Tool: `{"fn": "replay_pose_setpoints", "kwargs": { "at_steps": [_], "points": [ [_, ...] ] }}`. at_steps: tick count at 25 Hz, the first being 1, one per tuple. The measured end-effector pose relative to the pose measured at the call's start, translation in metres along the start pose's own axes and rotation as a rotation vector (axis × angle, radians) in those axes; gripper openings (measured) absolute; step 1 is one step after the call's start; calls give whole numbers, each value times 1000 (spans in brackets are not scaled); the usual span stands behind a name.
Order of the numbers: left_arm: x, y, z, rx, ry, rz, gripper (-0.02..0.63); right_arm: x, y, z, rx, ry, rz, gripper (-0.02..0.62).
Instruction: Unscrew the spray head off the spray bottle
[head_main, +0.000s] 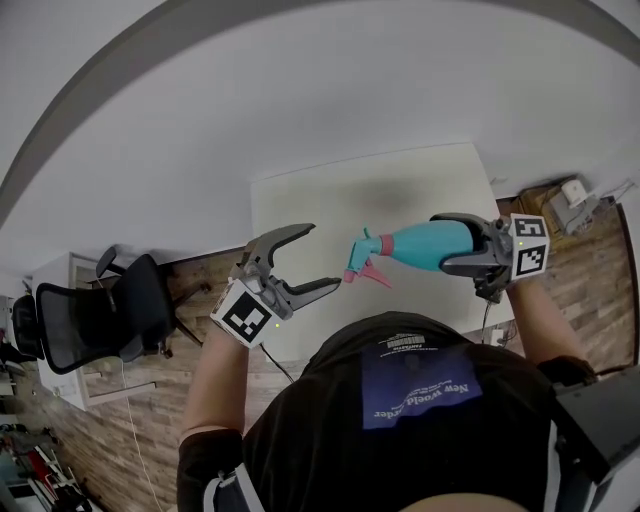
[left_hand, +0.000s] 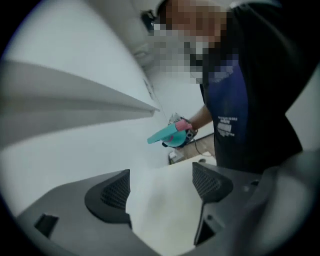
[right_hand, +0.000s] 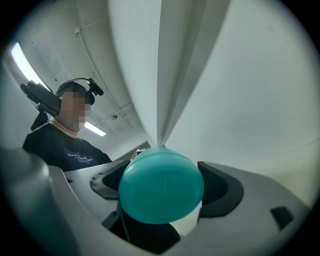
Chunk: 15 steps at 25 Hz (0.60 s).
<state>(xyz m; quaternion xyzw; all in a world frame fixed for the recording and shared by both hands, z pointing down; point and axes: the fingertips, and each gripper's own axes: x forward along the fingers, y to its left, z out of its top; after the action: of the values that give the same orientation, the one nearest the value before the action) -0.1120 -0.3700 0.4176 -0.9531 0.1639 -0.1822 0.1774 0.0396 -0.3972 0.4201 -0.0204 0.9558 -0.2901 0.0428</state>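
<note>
While the spray bottle (head_main: 425, 245) lies level in the air, we note its teal body pinched between the right gripper's (head_main: 445, 243) jaws, round base facing that gripper's camera. The spray head (head_main: 367, 262), pink and teal, sits on the neck and juts past the jaws toward the left gripper (head_main: 320, 257). We find the left gripper spread wide and empty, near the spray head but apart from it. A white surface (head_main: 400, 180) lies beyond both grippers. A black office chair (head_main: 100, 315) stands well off the left gripper's outer side.
</note>
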Motion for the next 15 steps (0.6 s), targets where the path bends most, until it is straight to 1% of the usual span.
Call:
{"fn": "replay_pose_setpoints", "kwargs": {
  "at_steps": [1,3,5,7,12,15],
  "points": [
    [6,-3,2,72,18,12,382,0,0,-1,13,12,9,419],
    [16,-11,13,168,15,2,381,-1,2,-7,41,33,26,419],
    [24,-23,22,264,36,-39,380,1,4,-13,65,51,39,419],
    [31,-32,27,340,57,-80,380,4,6,-17,83,67,48,419],
    [47,-43,29,424,68,-135,379,9,7,-22,104,79,67,419],
    [52,-47,32,427,51,-145,376,10,7,-23,117,77,73,419]
  ]
}}
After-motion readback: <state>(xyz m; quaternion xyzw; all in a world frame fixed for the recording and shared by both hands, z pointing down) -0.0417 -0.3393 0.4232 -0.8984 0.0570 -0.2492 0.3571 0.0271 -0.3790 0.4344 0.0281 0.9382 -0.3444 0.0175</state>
